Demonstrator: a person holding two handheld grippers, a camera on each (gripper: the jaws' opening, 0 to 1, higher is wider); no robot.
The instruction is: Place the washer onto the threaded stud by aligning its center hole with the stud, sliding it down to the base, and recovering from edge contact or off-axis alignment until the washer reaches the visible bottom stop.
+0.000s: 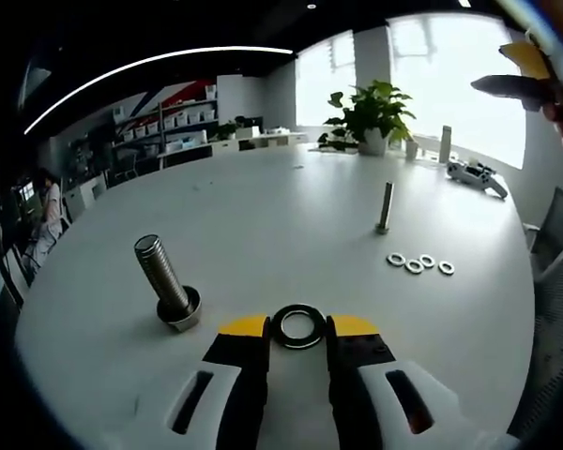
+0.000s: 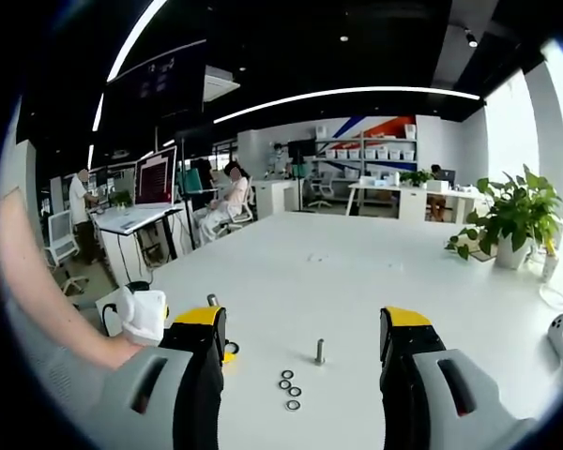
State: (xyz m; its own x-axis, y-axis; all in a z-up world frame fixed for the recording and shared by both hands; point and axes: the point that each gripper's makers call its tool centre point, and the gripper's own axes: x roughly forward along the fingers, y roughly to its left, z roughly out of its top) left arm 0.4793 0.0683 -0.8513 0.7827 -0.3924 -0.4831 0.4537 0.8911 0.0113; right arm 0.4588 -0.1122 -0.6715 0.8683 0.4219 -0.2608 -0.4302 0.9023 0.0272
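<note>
In the left gripper view the white bench [image 1: 291, 202] spreads wide and mostly bare, its far rounded edge curving along the upper middle and its right edge dropping away at the right of the frame, so there is open room on every side of the parts. The left tool [image 1: 300, 328] rises from the bottom centre with its yellow-tipped jaws set narrowly apart, holding a large dark washer [image 1: 300, 326] flat between the tips. The large threaded stud [image 1: 167, 281] stands at lower left, leaning in the picture, head down on the bench, well apart from the washer and to its left. A slimmer bolt [image 1: 385, 208] stands upright at centre right, with a row of four small washers [image 1: 420, 263] just below it. A potted plant [image 1: 371, 114] sits at the far edge.

In the right gripper view the right tool [image 2: 305, 323] stands wide open over the bench [image 2: 347, 272], holding nothing; the slim bolt [image 2: 319, 352] and small washers [image 2: 290, 389] lie between its jaws at bottom centre. The left tool [image 2: 209, 330] shows at lower left.
</note>
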